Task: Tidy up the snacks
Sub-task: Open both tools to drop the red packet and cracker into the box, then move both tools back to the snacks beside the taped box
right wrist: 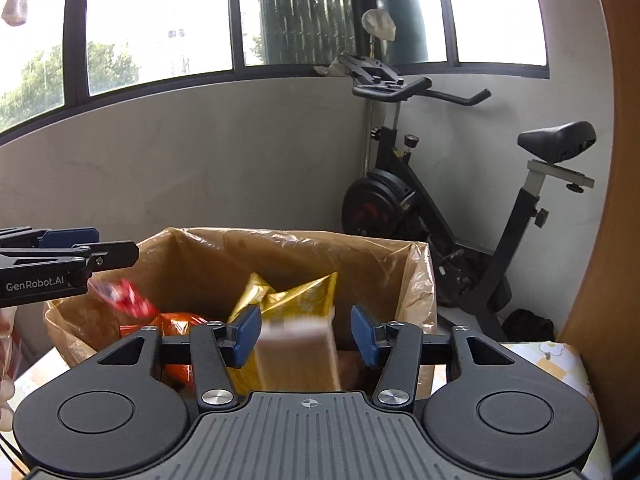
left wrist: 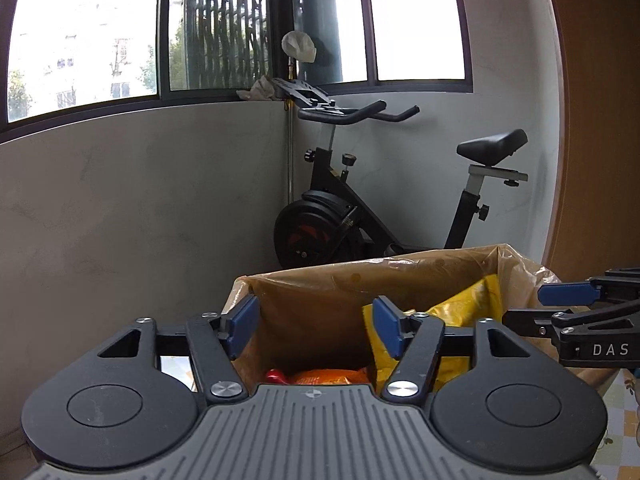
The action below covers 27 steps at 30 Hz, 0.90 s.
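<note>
A cardboard box lined with clear plastic (left wrist: 320,280) (right wrist: 224,248) holds several snack packs: a yellow bag (left wrist: 468,308) (right wrist: 296,300), an orange pack (left wrist: 328,376) (right wrist: 176,324) and a red pack (right wrist: 128,300). My left gripper (left wrist: 316,328) is open and empty above the box's near edge. My right gripper (right wrist: 306,338) is open; a blurred tan pack (right wrist: 296,356) sits between and below its blue pads, over the box, free of both pads. Each gripper shows at the edge of the other's view.
A black exercise bike (left wrist: 360,216) (right wrist: 460,216) stands in the corner behind the box, under the windows. A wooden panel (right wrist: 600,240) rises on the right. The box stands on a patterned tabletop (right wrist: 560,364).
</note>
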Motion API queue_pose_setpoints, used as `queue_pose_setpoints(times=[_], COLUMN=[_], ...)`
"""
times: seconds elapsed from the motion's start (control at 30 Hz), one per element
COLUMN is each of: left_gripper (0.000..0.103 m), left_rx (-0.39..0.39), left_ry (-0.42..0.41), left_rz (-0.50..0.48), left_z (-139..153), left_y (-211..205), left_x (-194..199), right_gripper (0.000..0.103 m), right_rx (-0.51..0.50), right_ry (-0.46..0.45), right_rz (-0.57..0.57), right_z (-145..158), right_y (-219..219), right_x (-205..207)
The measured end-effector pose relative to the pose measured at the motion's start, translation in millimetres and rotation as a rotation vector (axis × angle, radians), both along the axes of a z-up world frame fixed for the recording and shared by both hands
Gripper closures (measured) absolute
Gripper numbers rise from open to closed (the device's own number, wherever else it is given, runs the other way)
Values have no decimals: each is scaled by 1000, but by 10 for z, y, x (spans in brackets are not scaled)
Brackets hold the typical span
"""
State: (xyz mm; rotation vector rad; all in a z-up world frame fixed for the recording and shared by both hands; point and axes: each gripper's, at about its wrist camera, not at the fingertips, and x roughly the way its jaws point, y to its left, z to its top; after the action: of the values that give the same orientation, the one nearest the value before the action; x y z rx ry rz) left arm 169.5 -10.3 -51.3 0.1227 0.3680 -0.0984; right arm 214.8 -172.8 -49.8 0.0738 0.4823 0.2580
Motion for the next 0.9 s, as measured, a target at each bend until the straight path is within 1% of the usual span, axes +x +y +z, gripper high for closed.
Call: queue_pose_setpoints(times=[0.03, 0.1, 0.17, 0.33, 0.37, 0.4, 0.47, 0.53, 0.6, 0.7, 0.77, 0.83, 0.9], left_gripper=[27, 19, 14, 11, 8, 6, 5, 5, 4, 0, 0, 0, 0], left_rx=[0, -7, -20, -57, -60, -60, -54, -55, -76, -110, -128, -160, -187], left_ry=[-1, -6, -14, -47, -61, -76, -96, -98, -102, -103, -107, -111, -127], left_rz=[-3, -3, -11, -54, -60, -63, -63, -61, -58, -47, -31, -38, -49], left_z=[0, 20, 60, 134, 143, 148, 152, 150, 145, 126, 118, 97, 62], left_y=[7, 25, 44, 74, 79, 74, 68, 62, 90, 128, 153, 187, 216], left_x=[-17, -26, -33, -153, -205, -253, -346, -411, -475, -554, -609, -677, -744], right_gripper=[38, 21, 12, 2, 0, 0, 0, 0, 0, 0, 0, 0, 0], right_rx=[19, 76, 114, 129, 128, 122, 113, 104, 102, 99, 111, 117, 113], right_ry=[-1, -12, -24, -37, -41, -40, -31, -24, -22, -47, -51, -52, -58], right_rz=[2, 16, 6, -51, -69, -86, -107, -117, -118, -121, -106, -84, -87], right_z=[9, 38, 73, 138, 144, 146, 141, 125, 100, 77, 57, 35, 12], right_y=[-17, -89, -165, -291, -308, -315, -322, -319, -315, -312, -319, -311, -301], right_x=[-16, -77, -135, -286, -323, -356, -418, -489, -572, -707, -781, -863, -938])
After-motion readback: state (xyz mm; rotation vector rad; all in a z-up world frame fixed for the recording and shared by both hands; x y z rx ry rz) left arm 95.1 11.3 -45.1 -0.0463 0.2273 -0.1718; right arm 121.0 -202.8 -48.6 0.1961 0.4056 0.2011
